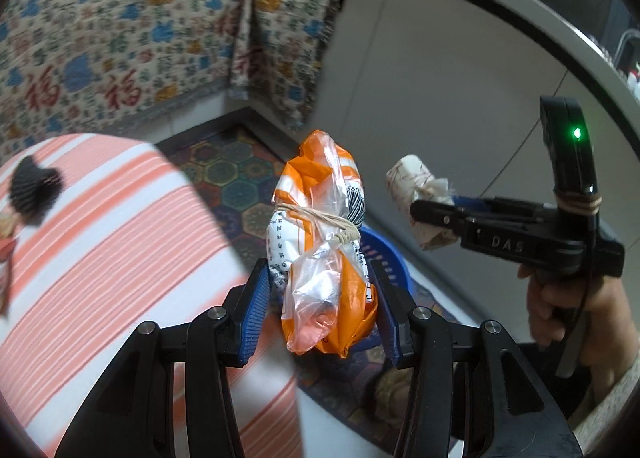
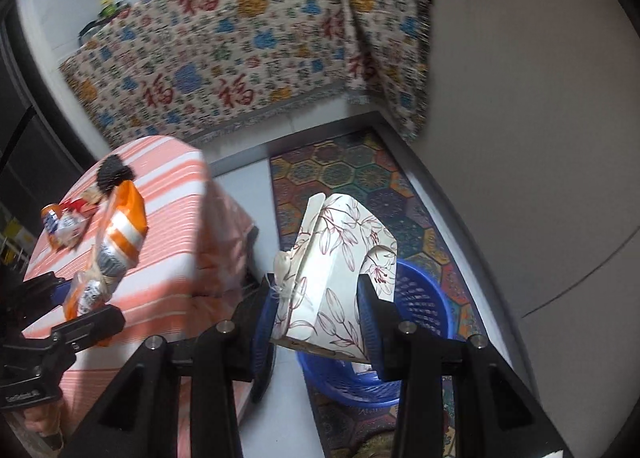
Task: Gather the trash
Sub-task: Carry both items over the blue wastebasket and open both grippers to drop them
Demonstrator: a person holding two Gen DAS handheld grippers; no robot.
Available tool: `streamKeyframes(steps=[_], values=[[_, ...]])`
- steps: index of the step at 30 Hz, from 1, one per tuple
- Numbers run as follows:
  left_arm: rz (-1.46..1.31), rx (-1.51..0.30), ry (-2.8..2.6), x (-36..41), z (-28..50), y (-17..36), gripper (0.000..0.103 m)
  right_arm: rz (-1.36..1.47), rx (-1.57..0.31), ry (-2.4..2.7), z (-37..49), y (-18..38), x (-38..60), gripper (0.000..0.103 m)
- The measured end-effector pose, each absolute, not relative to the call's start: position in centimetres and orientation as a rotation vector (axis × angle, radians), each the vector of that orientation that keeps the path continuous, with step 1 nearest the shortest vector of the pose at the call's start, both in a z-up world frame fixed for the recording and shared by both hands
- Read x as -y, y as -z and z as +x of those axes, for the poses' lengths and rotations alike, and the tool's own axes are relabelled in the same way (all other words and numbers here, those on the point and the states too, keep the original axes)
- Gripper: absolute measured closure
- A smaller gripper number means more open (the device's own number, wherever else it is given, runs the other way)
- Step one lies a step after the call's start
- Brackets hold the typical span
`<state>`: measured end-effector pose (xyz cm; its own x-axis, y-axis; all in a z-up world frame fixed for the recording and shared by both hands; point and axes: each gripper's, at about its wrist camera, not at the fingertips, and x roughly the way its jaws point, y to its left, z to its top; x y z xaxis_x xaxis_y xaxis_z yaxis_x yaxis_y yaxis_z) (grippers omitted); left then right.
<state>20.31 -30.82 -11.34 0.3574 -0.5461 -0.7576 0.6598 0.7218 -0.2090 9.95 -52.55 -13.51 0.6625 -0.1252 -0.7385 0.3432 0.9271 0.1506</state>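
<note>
My left gripper [image 1: 320, 294] is shut on an orange and white plastic bag [image 1: 320, 242] tied with string, held up beside the striped table. It also shows in the right wrist view [image 2: 108, 254]. My right gripper [image 2: 320, 298] is shut on a white floral paper box [image 2: 340, 270], held above the blue basket [image 2: 424, 298] on the floor. The box [image 1: 416, 185] and right gripper [image 1: 436, 217] show in the left wrist view. The basket [image 1: 384, 258] lies behind the bag.
An orange-striped tablecloth [image 2: 172, 217] covers the table, with a black crinkled wrapper [image 2: 114, 173] and other small trash [image 2: 64, 223] on it. A patterned mat [image 2: 352, 177] lies on the floor. A floral cloth [image 2: 224, 57] hangs behind; a white wall [image 2: 520, 137] stands to the right.
</note>
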Motion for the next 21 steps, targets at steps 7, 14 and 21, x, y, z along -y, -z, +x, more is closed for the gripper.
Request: streamKeyframes(steps=[7, 14, 21], values=[[0.156, -0.964, 0.788, 36.0, 22.8, 14.8, 0.053, 0.361, -0.821, 0.335, 9.0, 15.9, 56.9, 0.063], [0.179, -1.023, 0.787, 38.9, 24.0, 17.7, 0.053, 0.441, -0.854, 0.380, 9.6, 17.9, 60.4, 0.077], [0.216, -1.055, 0.795, 40.7, 24.2, 19.5, 0.046, 0.452, -0.819, 0.427, 9.9, 17.6, 61.3, 0.074]])
